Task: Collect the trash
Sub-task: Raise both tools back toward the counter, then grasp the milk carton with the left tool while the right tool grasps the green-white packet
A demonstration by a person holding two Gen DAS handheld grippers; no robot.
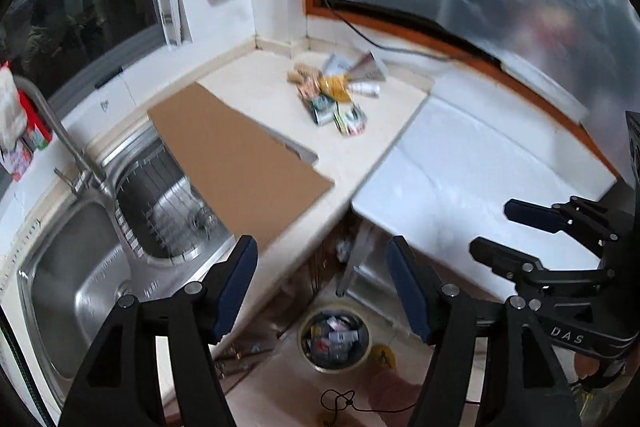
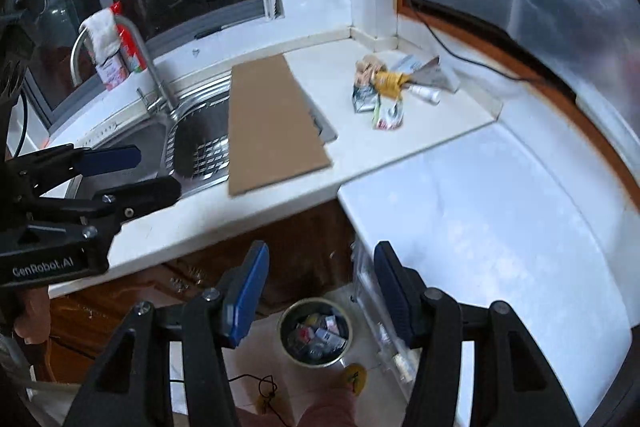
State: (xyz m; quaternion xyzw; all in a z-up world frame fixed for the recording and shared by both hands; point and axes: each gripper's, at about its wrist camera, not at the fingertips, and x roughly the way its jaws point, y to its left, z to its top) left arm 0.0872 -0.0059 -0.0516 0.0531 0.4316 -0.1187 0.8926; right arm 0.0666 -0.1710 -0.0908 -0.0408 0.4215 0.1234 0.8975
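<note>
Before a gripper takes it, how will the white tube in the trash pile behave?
The white tube lies on its side on the counter, so it may roll if nudged. It looks small, probably light. Wrappers touch it and may shift too.

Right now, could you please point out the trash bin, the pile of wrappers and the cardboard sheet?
trash bin (image 2: 316,337), right wrist view, on its contents.
pile of wrappers (image 1: 336,93), left wrist view, middle of the heap.
cardboard sheet (image 1: 236,159), left wrist view, centre of its face.

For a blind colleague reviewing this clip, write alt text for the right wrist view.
Open, empty right hand-held gripper above a floor trash bin already holding wrappers. On the white counter beyond lies a pile of wrappers, beside a cardboard sheet overlapping the sink. The left hand-held gripper shows at left.
</note>
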